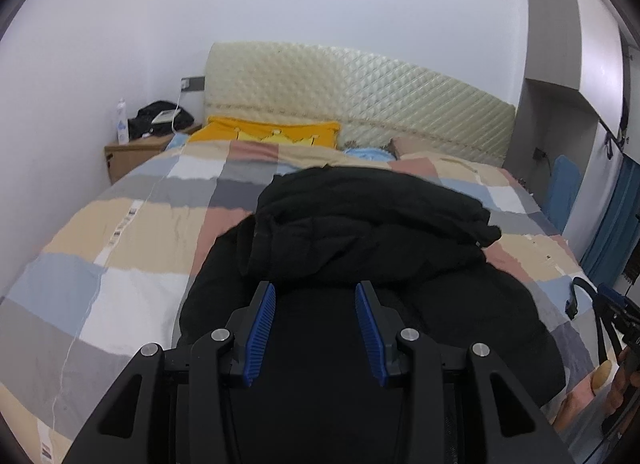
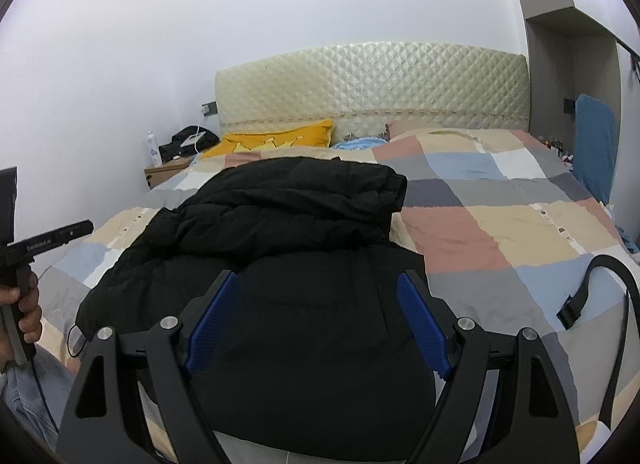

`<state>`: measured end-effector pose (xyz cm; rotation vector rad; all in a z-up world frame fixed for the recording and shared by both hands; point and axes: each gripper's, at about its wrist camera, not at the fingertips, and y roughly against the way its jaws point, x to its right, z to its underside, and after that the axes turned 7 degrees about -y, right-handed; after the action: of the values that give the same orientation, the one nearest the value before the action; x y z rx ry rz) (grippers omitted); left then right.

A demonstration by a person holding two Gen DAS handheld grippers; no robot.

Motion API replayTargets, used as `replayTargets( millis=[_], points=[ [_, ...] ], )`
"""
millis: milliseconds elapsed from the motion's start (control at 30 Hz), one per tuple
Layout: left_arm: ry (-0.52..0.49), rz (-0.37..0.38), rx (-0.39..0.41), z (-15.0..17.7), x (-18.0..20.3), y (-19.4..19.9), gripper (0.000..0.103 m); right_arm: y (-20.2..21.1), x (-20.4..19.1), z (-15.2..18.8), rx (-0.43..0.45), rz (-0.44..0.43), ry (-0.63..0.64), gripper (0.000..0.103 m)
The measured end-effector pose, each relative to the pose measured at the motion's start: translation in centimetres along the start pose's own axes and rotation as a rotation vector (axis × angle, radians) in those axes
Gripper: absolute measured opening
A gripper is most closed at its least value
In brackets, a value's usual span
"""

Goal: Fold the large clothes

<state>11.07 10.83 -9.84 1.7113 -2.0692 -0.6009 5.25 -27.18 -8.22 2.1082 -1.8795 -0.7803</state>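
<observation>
Black jacket lying part-folded on the checked bed.
I hold my left gripper and right gripper above it, both jaws spread, gripping nothing.

Both wrist views look from the bed's foot toward the headboard, hovering close over the black jacket; they share jacket, quilt and headboard.

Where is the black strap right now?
In the right wrist view, the strap lies on the checked quilt at the right bed edge, right of the black jacket, apart from it.
</observation>
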Motion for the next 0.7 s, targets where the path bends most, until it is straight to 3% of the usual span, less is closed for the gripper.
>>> replayTargets(
  millis=[133,300,433,700],
  points=[
    [0.02,-0.028,-0.023,0.8,-0.6,-0.4,0.042,-1.0,1.1,-0.1,-0.052,0.007,-0.045,0.082],
    [0.024,-0.055,-0.065,1.5,-0.9,-1.0,0.042,-3.0,2.7,-0.8,-0.182,0.002,-0.064,0.082],
    [0.02,-0.056,-0.127,2.2,-0.9,-2.1,0.042,-5.3,5.2,-1.3,-0.349,-0.041,-0.125,0.085],
    [0.094,-0.018,-0.197,2.9,-2.1,-3.4,0.042,-11.4,10.8,1.2,-0.651,0.029,-0.313,0.085]
  ],
)
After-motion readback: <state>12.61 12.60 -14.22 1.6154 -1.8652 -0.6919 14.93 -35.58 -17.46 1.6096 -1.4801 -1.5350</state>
